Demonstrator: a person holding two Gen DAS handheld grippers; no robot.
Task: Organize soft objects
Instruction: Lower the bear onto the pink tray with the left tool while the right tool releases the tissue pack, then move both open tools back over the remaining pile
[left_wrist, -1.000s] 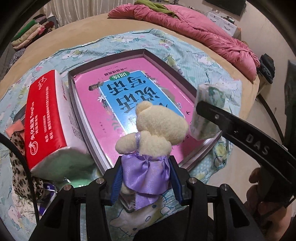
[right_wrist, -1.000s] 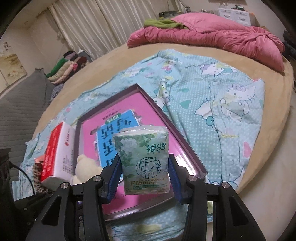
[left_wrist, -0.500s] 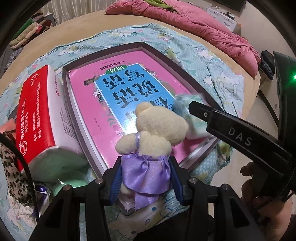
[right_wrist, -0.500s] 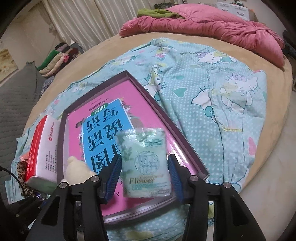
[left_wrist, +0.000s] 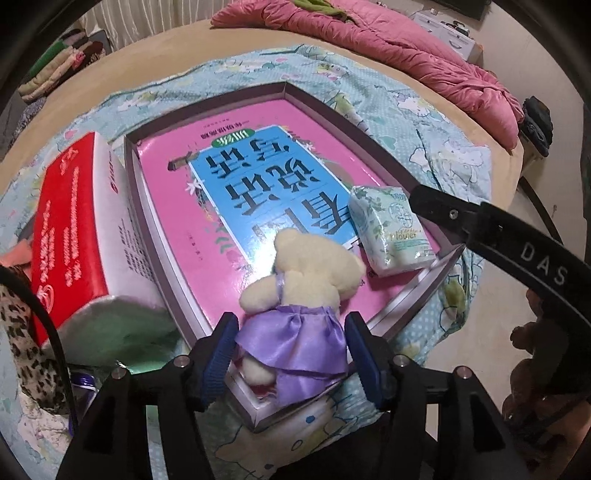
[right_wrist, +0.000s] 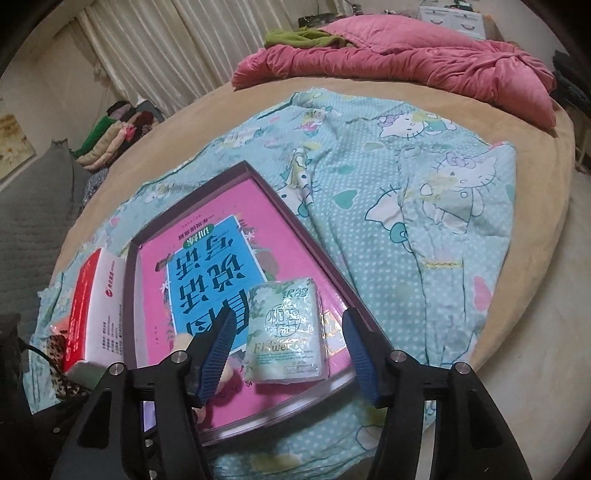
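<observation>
While your left gripper (left_wrist: 291, 354) clamps the teddy bear (left_wrist: 301, 291) by its purple satin skirt, the bear's cream head and arm lean forward over the near edge of the shallow box (left_wrist: 399, 173). Its blue pads (left_wrist: 218, 350) press the skirt on both sides. Your right gripper (right_wrist: 288, 347) stands wide, its pads clear of the green floral tissue pack (right_wrist: 284, 332) that lies flat between them on the pink and blue book (right_wrist: 210, 277) filling the box. In the left wrist view that tissue pack (left_wrist: 391, 229) sits in the box's near right corner, just beside the bear's head, with one black finger (left_wrist: 436, 206) of your right gripper reaching in above it from the right. A larger red and white tissue pack (left_wrist: 77, 236) leans against the box's left wall, outside it. Under the box spreads a pale blue cartoon-cat quilt (right_wrist: 424, 184), which covers part of the round tan bed (right_wrist: 369, 88). A rumpled pink comforter (right_wrist: 406, 55) is heaped at the bed's far edge, and leopard-print fabric (left_wrist: 22, 332) lies at the near left.
</observation>
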